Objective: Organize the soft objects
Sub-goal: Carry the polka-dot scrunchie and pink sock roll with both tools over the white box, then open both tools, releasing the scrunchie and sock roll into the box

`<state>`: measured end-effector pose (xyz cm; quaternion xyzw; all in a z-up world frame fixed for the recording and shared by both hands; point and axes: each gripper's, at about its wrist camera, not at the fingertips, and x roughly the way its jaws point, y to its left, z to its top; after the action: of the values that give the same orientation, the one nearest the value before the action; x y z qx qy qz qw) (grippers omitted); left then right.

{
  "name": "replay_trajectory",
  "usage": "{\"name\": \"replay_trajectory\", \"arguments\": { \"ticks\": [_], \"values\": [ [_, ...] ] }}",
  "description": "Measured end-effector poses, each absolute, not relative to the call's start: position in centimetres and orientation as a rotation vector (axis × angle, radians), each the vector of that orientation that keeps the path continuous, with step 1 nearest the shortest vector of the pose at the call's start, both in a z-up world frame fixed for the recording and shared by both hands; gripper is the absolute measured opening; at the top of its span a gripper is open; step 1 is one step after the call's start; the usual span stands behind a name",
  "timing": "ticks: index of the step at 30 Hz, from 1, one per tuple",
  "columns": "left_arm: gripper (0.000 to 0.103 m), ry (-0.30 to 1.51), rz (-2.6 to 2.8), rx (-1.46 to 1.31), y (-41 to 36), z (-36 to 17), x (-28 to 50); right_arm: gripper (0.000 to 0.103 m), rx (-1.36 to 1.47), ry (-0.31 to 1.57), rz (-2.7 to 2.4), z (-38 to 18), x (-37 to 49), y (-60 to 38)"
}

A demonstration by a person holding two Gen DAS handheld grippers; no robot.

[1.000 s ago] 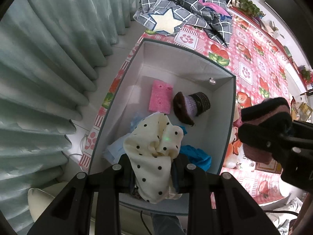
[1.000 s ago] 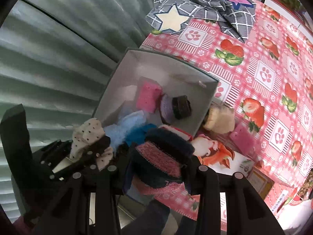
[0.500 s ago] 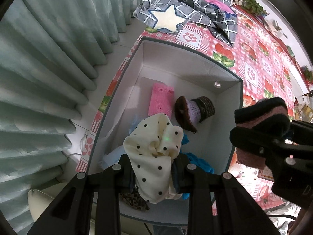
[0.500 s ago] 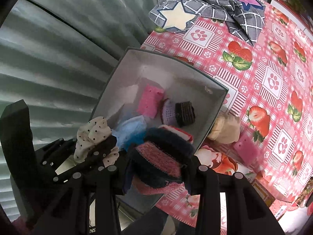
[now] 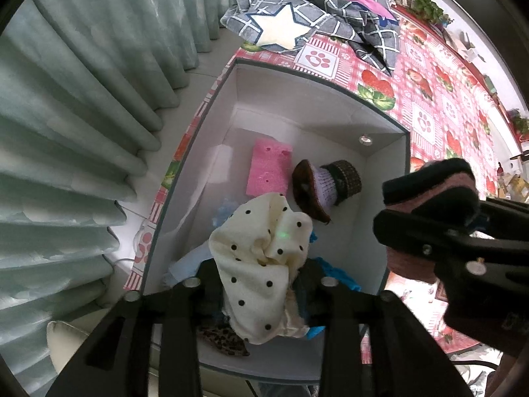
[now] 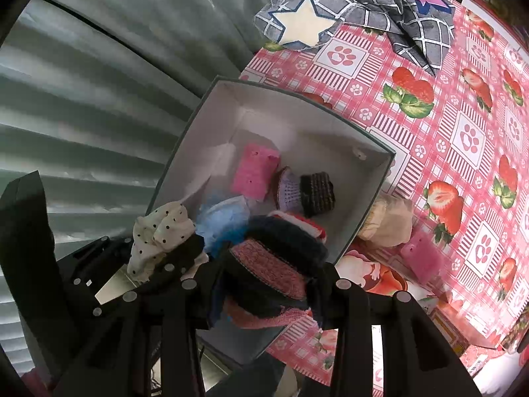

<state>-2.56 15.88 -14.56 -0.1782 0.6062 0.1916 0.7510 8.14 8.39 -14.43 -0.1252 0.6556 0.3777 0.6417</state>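
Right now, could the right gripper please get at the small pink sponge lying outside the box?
Probably not yet: the right gripper is shut on a pink-and-dark knit piece. The pink sponge itself lies uncovered beside the box.

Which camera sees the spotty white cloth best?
The left wrist view: the spotty cloth sits big and central, pinched by the left gripper. The right wrist view shows it small, off to the side.

A cream cloth [image 5: 264,264] carries black dots, the sponge [image 5: 269,172] is pink, the box [image 5: 297,112] white inside, the tablecloth [image 6: 446,139] red-and-pink checked with strawberries and paw prints, the blanket [image 5: 314,23] grey plaid with a cream star.
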Motion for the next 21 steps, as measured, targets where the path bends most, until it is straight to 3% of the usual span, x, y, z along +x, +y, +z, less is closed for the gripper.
{"name": "replay_trajectory", "arguments": {
  "ticks": [1, 4, 10, 12, 13, 14, 16, 21],
  "values": [
    [0.06, 1.32, 0.416, -0.387, 15.8, -14.5, -2.6, 0.045, -0.282, 1.496, 0.861, -14.4, 8.2, 8.4],
    [0.077, 1.31, 0.423, -0.374, 15.6, -14.2, -2.6, 0.051, -0.276, 1.497, 0.857, -14.4, 8.2, 8.3],
    [0.082, 1.31, 0.425, -0.39, 15.6, -14.3, -2.6, 0.054, -0.264, 1.5, 0.846, -14.3, 8.3, 8.1],
    [0.084, 1.29, 0.426, -0.411, 15.6, -14.0, -2.8, 0.096, -0.246, 1.501, 0.847, -14.2, 8.4, 8.0],
    [0.085, 1.283, 0.429, -0.42, 15.7, -13.9, -2.8, 0.101, -0.233, 1.499, 0.85, -14.1, 8.4, 7.9],
    [0.085, 1.277, 0.436, -0.429, 15.8, -13.7, -2.9, 0.101, -0.218, 1.496, 0.853, -13.9, 8.5, 7.7],
    [0.103, 1.28, 0.444, -0.437, 15.9, -13.6, -2.8, 0.101, -0.211, 1.493, 0.851, -13.4, 8.6, 7.6],
    [0.102, 1.26, 0.418, -0.463, 16.0, -12.8, -2.5, 0.101, -0.15, 1.486, 0.835, -11.7, 9.6, 5.9]
  ]
}}
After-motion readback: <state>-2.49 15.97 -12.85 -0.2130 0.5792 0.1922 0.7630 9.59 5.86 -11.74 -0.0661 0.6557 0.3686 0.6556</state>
